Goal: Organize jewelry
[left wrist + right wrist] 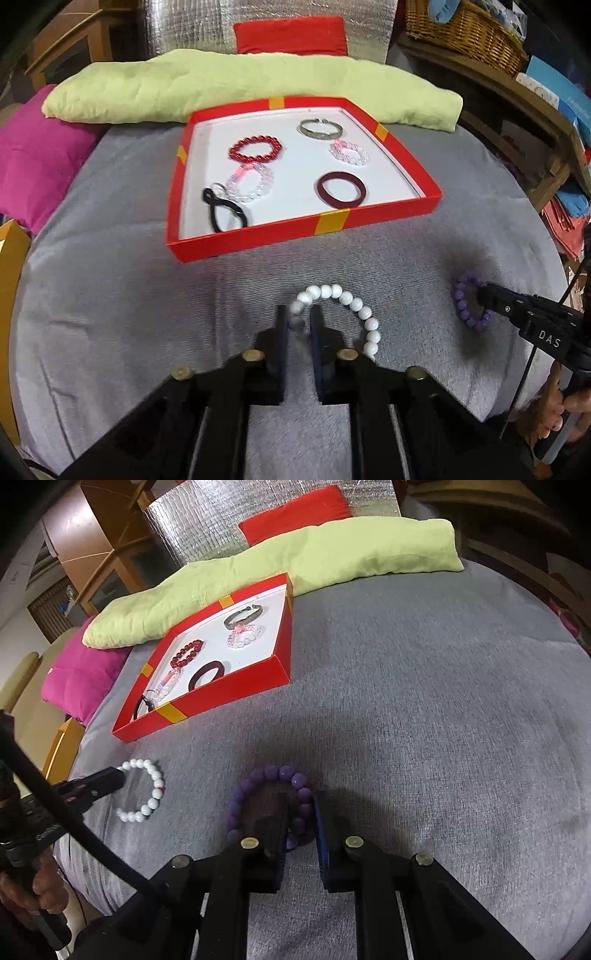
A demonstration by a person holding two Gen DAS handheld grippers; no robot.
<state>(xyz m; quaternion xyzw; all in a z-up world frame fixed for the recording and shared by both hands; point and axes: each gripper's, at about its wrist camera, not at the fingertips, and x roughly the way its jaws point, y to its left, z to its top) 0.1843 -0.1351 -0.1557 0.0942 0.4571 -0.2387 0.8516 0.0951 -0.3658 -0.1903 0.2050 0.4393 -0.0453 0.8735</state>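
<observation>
A white bead bracelet (354, 306) lies on the grey cloth; it also shows in the right wrist view (147, 794). My left gripper (299, 317) has its jaws closed around the bracelet's left side. A purple bead bracelet (258, 794) lies to the right, also seen in the left wrist view (467, 306). My right gripper (301, 812) has its jaws closed around its right side. A red box lid (303, 227) with yellow stripes holds several bracelets and rings; it also shows in the right wrist view (221, 698).
A lime-green pillow (240, 88) lies behind the box, a pink cushion (33, 162) at the left, a red cushion (291, 35) against silver foil. A wicker basket (465, 29) and shelves stand at the right. A wooden cabinet (96, 535) stands far left.
</observation>
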